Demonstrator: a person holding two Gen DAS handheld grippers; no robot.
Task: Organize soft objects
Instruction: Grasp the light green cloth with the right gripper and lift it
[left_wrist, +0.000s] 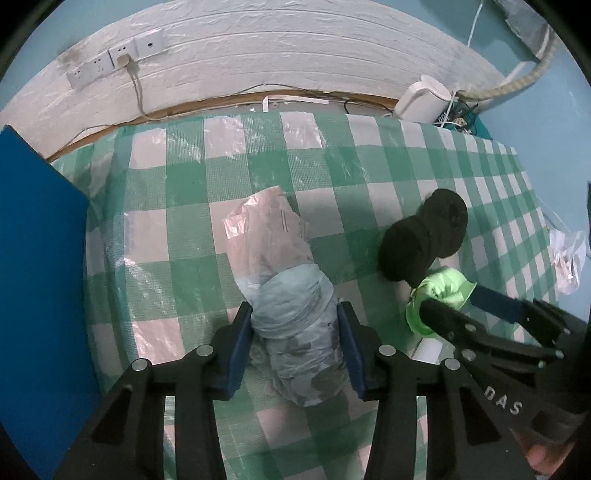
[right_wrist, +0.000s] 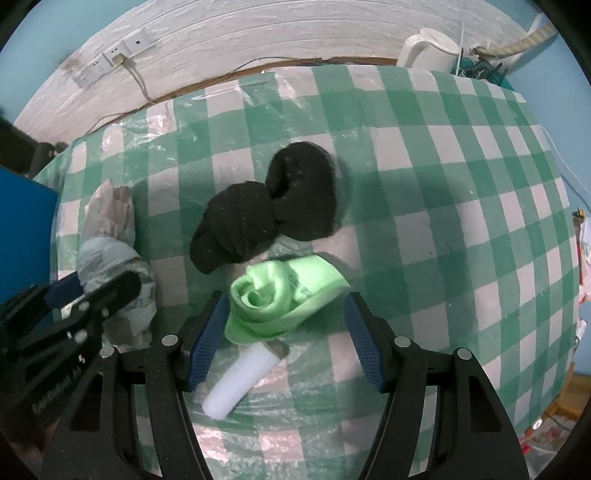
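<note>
Left gripper (left_wrist: 295, 314) clamps both pads against the pale blue bagged bundle (left_wrist: 299, 332) lying on the checked tablecloth (left_wrist: 184, 229). Right gripper (right_wrist: 286, 321) stands open over the green cloth (right_wrist: 280, 299); the cloth touches its left pad only, well clear of the other.

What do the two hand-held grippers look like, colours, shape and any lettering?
Both match: the left hand-held gripper and right hand-held gripper have matte black, angular linkage arms joined by round silver pins, ending in two flat blue ribbed pads. White lettering, partly readable as "DAS", runs along the right one's black body as seen from the left wrist. No cables or sleeves are clearly visible.
</note>
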